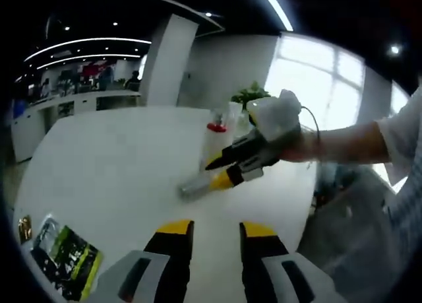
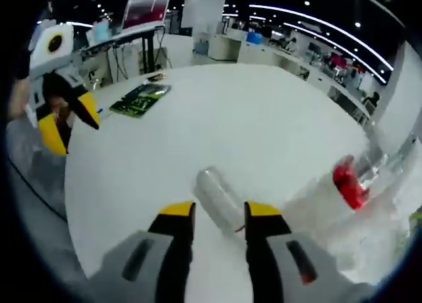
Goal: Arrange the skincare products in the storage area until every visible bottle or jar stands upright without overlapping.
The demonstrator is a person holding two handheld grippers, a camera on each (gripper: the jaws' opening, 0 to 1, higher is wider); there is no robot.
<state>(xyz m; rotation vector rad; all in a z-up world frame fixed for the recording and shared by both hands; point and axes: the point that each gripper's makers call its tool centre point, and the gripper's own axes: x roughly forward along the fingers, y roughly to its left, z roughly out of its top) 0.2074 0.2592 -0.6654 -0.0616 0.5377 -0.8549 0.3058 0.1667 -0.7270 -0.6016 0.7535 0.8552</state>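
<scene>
White tabletop [image 1: 119,164] spans both views, with an office of desks, ceiling light strips and bright windows behind it.

Left gripper view: the left gripper [image 1: 216,234] rises from the lower edge, its yellow-tipped jaws parted around bare table and holding nothing. Beside its left jaw, near the table edge, lies a green-and-black packet [image 1: 66,258]. Ahead of the jaws, the right gripper [image 1: 221,171] enters from the right, carried by a person's hand [image 1: 306,146], its tips at a silver cylindrical bottle [image 1: 194,186] lying on its side. Just beyond stands a pale bottle with a red cap [image 1: 215,141], and farther off a green plant [image 1: 249,94].

Right gripper view: the right gripper [image 2: 219,217] has its jaws apart on either side of the lying silver cylindrical bottle [image 2: 219,199]; whether they press it cannot be told. Right of the jaws, the pale bottle with a red cap [image 2: 343,184] stands among clear containers [image 2: 389,184]. Far left, the left gripper [image 2: 62,121] hangs with jaws parted, and the packet [image 2: 140,98] lies beyond.
</scene>
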